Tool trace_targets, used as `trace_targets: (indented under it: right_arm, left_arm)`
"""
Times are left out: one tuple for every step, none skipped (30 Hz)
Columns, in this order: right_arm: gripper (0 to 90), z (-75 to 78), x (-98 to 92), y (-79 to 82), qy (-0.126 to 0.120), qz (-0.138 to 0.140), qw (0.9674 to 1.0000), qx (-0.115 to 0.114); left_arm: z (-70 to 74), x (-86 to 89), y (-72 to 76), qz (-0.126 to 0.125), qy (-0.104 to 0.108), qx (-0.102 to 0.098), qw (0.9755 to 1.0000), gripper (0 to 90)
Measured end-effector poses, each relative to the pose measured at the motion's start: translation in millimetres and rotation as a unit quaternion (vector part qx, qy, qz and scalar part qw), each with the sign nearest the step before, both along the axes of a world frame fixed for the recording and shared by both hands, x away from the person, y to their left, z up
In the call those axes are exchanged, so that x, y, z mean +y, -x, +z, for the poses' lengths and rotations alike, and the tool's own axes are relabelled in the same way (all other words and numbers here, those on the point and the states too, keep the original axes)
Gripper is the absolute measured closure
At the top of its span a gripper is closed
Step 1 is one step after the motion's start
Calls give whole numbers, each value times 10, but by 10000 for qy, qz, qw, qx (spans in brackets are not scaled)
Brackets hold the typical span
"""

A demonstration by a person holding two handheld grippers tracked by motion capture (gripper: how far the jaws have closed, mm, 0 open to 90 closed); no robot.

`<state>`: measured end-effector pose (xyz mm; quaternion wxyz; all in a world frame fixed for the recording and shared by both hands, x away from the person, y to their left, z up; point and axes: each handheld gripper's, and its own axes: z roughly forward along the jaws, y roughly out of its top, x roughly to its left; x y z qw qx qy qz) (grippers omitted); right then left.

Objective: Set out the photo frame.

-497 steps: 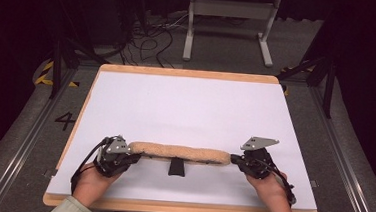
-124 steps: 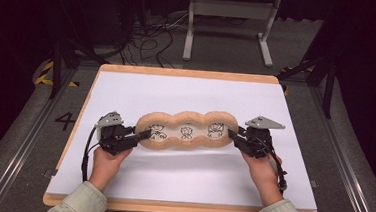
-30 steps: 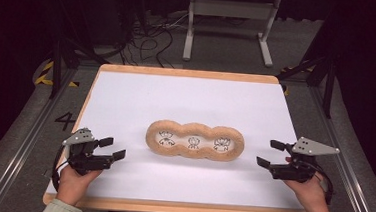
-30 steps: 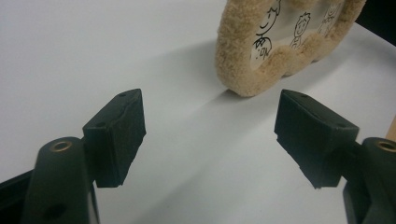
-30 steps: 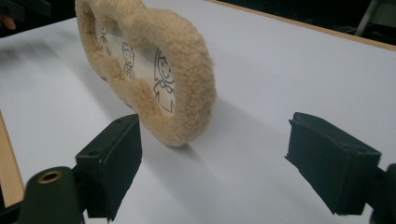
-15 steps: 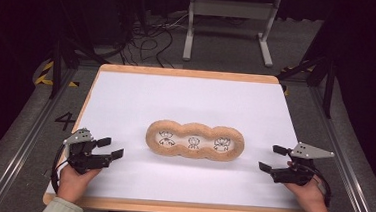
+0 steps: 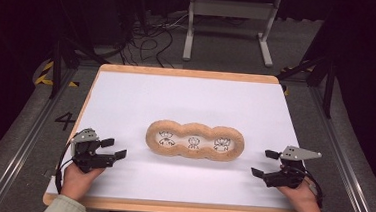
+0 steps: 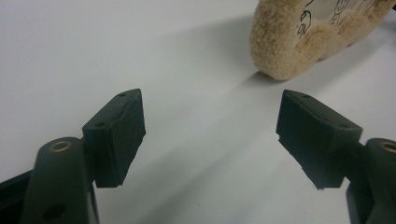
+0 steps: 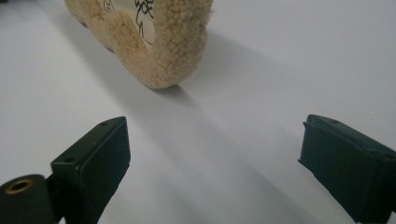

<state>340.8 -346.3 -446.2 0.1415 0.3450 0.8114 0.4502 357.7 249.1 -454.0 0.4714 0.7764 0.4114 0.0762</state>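
Fleecy tray (image 7: 195, 141) between both tongs

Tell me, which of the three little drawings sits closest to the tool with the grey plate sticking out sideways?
The drawing at the fluffy frame's right end, nearest the right tool.

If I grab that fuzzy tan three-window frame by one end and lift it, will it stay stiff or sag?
The fuzzy frame would probably sag somewhat: its fleecy rim looks soft and padded. The pile should give the pads grip, so slipping seems unlikely. It lies flat and long on the white table, so a push would likely slide or pivot it, not roll it.
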Motion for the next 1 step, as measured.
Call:
trace_targets:
  right_arm:
    - [84, 6, 0, 4, -25, -22, 10000, -29]
  left_arm:
    - [1, -9, 0, 9, 0, -19, 10000, 244]
